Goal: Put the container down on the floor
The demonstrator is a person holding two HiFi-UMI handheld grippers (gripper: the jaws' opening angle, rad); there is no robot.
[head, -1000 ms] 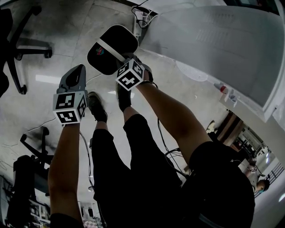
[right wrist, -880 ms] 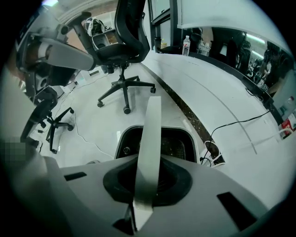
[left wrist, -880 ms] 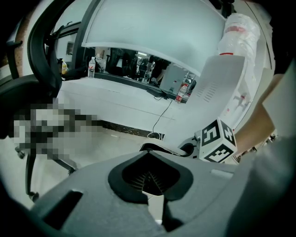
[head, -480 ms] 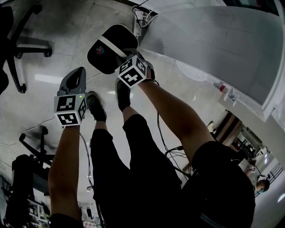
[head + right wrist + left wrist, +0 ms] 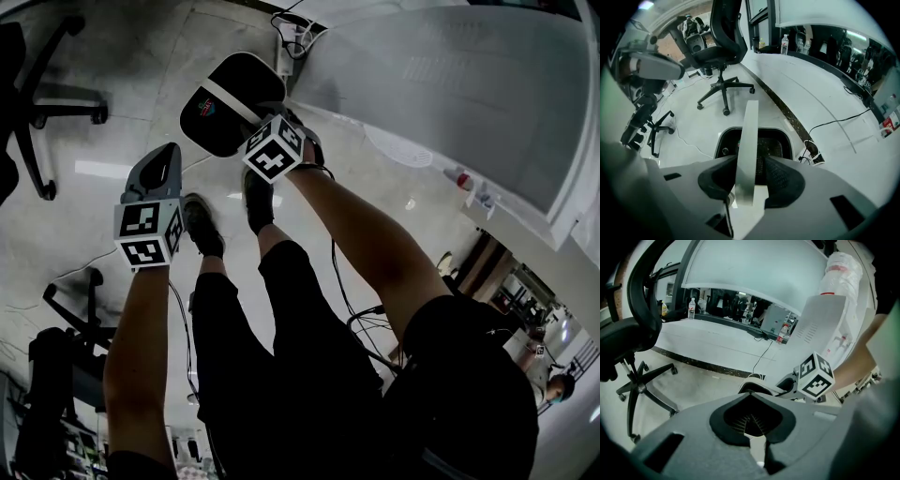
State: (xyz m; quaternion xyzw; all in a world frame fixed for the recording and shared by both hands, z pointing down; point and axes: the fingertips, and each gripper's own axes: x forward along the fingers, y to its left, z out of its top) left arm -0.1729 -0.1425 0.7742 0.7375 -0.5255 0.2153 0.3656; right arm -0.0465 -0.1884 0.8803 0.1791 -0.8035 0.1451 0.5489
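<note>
- The container lies on or right at the floor, as far as the head view tells, with its black open top facing up. I count 1 container with 1 pale handle crossing that opening.
- The right gripper is directly above the container and pointing steeply down into it. Its jaws have just been opening and now stand spread. The handle strip is between them, lying close by the left pad and clear of the right one, so nothing is pinched.
- The deciding relation: the handle's long axis runs straight away along the slot between the jaws. Lifting straight up from the container should therefore free the gripper without dragging the strip.
- The left gripper hangs beside the container, well apart from it. Its jaws are pressed together on nothing. Of the 2 grippers, the right is by far the nearer.
- The 2 shoes stand just on the person's side of the container, neither touching it.
- My judgement: the set-down is all but done, and only the withdrawal remains.
</note>
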